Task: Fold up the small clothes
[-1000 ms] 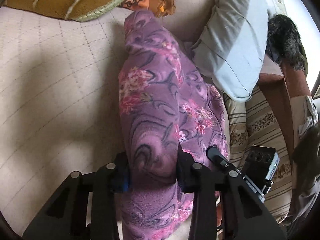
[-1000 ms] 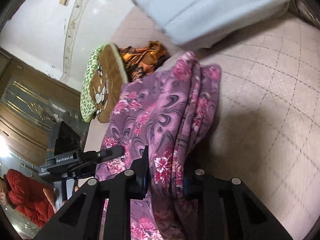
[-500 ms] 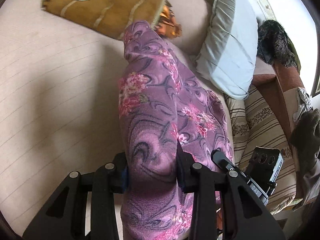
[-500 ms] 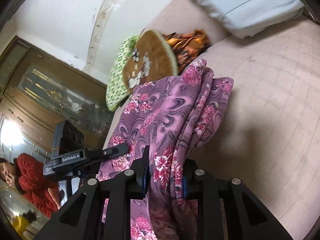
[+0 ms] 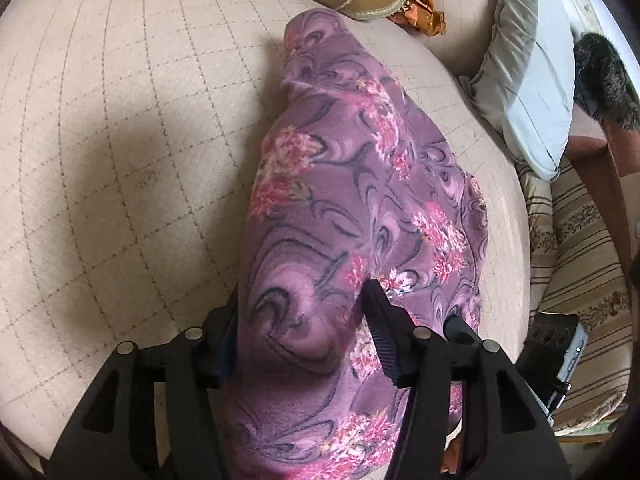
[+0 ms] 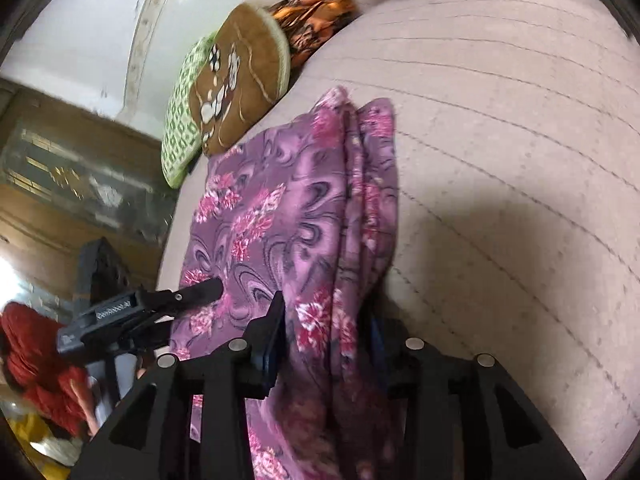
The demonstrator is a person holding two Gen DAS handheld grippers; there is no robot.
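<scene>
Beige quilted bedding [image 5: 120,140] carries our folded purple floral garment [image 5: 360,200], laid lengthwise, and both left tongs [image 5: 300,312] and right tongs [image 6: 328,312] have just been opening, cloth between slackened jaws, so next we judge withdrawing and smoothing.

A beige quilted mattress [image 5: 120,140] fills most of the room, with a brown round cushion [image 6: 240,76] and a pale blue pillow [image 5: 532,80] at its far end, a striped sofa [image 5: 580,264] beside it, and a white wall [image 6: 92,28] above dark wooden panelling [image 6: 60,176].
</scene>
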